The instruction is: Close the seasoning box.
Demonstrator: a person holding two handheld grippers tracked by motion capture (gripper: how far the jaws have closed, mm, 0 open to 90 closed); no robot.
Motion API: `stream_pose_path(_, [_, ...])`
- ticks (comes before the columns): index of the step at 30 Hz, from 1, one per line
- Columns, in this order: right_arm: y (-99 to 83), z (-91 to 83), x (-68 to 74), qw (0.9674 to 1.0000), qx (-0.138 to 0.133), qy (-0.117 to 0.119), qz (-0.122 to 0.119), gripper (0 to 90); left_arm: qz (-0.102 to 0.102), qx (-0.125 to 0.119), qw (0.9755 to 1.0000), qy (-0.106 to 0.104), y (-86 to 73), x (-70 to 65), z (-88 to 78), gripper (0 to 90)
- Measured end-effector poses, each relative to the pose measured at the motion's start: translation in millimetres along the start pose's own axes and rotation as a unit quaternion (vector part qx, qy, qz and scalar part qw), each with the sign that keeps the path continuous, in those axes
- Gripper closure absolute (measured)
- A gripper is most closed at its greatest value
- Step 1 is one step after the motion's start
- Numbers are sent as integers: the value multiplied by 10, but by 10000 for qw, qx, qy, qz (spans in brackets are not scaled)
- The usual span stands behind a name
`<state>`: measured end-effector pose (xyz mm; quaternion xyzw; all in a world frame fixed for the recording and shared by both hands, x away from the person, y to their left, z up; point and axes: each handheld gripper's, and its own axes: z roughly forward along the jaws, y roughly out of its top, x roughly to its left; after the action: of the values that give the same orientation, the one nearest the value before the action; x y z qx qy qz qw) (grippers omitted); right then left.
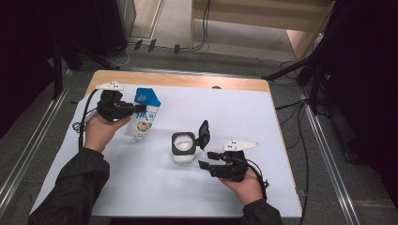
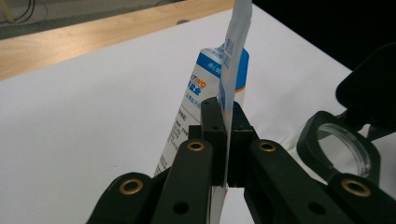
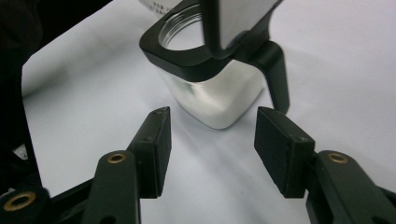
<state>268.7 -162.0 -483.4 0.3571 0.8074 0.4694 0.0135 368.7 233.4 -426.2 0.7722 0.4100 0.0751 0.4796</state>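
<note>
Step in hand, by my reading: bringing refill pouch to open jar.

Left gripper (image 2: 223,140) clamped on edge of blue-and-white plastic pouch (image 1: 142,114), held upright above white-covered bench (image 1: 141,187), left of centre.

Clear square jar with black rim and flipped-up lid (image 1: 184,146) stands mid-bench, mouth open.

Right gripper (image 3: 212,149) jaws apart, nothing between, just short of jar.

Next: likely right gripper steadies jar; left tips pouch over mouth.

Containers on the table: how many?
2. The pouch stands at the left, pinched by the left gripper. The jar, lid flipped open, sits mid-table just beyond the open right gripper.
</note>
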Motion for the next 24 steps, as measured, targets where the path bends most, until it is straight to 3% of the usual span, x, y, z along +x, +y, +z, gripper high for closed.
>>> stream_pose_path(6, [14,-24,-60,10000,-44,-53,35,472,-131,-51,9999,-100,-50,55,-34,900])
stream_pose_path(24, [171,-75,-183,9996,-234,-128,69,416,-132,-55,9998,-144,-297,45,-297,868])
